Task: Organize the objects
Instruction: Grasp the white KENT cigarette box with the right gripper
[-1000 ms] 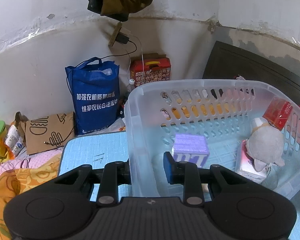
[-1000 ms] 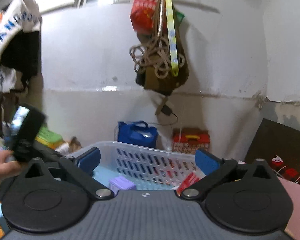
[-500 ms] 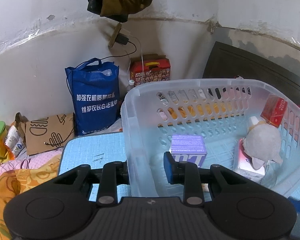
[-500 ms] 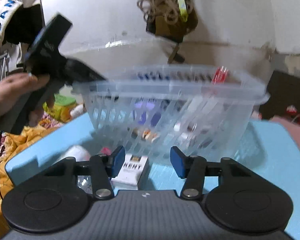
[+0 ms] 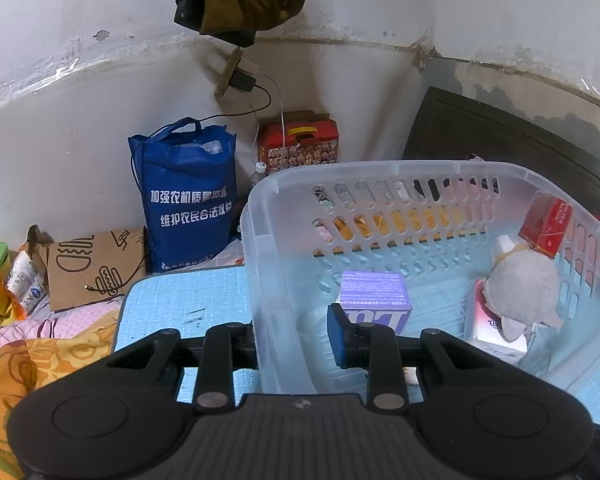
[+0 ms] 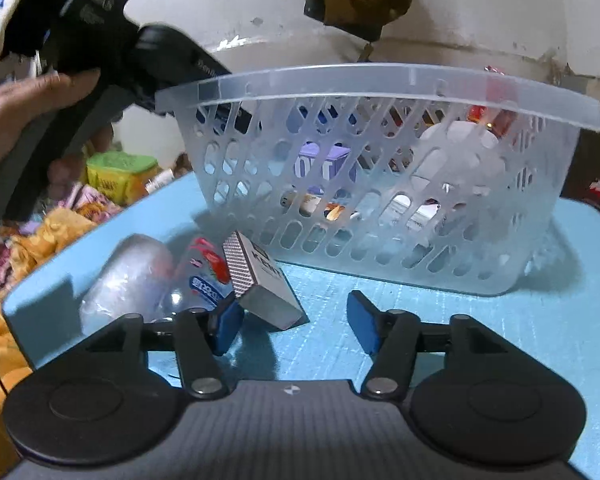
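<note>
- The left gripper (image 5: 292, 338) is clamped narrow on the near wall of the clear plastic basket (image 5: 364, 170), one finger outside and one inside; I judge this steadies the basket while the other hand loads it.
- The right gripper (image 6: 292, 322) is closing, low over the blue worktop (image 6: 500, 320). The KENT box (image 6: 262, 280) lies tilted just ahead of its left pad; the right pad stands clear of it, so nothing is gripped yet.
- Beside the box lie a clear wrapped roll (image 6: 128, 276) and a plastic bottle (image 6: 198, 276) with a red and blue label, too blurred to read.
- Already in the basket: a purple box (image 5: 374, 294), a grey plush toy (image 5: 524, 288) and a red pack (image 5: 546, 224).
- Beyond stands a blue tote bag (image 5: 188, 200) printed in white Chinese characters.
</note>
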`<state>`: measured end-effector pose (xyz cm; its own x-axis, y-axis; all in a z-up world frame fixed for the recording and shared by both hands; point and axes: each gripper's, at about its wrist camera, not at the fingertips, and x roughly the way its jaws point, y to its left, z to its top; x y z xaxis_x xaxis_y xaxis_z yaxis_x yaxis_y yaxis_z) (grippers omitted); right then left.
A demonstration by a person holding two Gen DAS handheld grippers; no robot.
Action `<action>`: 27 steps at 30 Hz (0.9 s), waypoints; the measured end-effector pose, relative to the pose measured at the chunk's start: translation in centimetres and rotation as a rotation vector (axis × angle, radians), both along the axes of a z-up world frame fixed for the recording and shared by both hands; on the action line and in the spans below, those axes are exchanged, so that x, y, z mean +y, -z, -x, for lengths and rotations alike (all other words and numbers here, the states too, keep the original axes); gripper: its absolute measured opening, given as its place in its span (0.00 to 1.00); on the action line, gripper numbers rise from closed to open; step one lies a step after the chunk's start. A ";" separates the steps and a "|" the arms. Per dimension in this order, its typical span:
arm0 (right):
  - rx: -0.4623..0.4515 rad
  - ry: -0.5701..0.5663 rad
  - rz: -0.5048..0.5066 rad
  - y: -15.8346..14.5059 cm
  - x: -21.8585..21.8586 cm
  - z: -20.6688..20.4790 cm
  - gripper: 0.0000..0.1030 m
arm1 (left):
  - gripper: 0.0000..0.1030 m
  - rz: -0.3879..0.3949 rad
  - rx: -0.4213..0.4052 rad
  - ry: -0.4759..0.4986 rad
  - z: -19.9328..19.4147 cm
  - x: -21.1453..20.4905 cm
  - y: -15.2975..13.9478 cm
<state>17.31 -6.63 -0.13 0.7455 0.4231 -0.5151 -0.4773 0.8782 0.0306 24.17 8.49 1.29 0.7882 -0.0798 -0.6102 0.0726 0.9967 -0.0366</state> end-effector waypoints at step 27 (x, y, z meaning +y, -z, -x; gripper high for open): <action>-0.120 -0.001 -0.089 -1.3 -5.1 4.5 0.18 | 0.33 -0.002 0.000 -0.005 -0.1 0.1 0.0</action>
